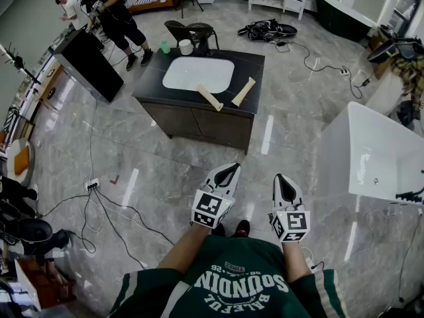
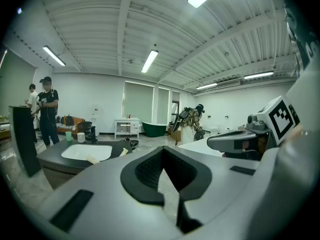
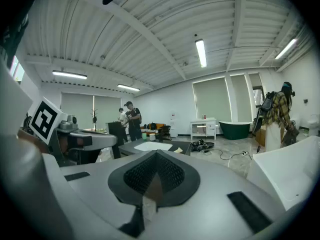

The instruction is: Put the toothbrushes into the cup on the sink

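Toothbrushes [image 1: 210, 98]: two pale tan sticks, flat on the dark worktop [image 1: 255, 65], on the near side of the white basin [image 1: 199, 73]. The first lies with one end at the basin's near rim. The second toothbrush [image 1: 243, 91] lies just off the basin's near right corner. Their near ends converge in a V but stay apart, both close to the worktop's front edge. Bristle detail is too small to tell.

Green cup [image 1: 164, 46] and white cup [image 1: 185, 47] stand upright, side by side, beyond the basin's far left corner.

Room around the basin: grey tiled floor [image 1: 199, 151] runs open on the near side. Black upright panel [image 1: 89, 65] stands left of it, a dark chair [image 1: 192, 32] behind it and a white bathtub [image 1: 371, 151] well to the right. Cables [image 1: 99, 204] trail on the floor to the near left.

Left gripper [image 1: 224, 177] and right gripper [image 1: 286, 189] are both held over the floor on the near side of the basin, well apart from the toothbrushes and pointing toward them. The fingers of each are pressed together with nothing between them.
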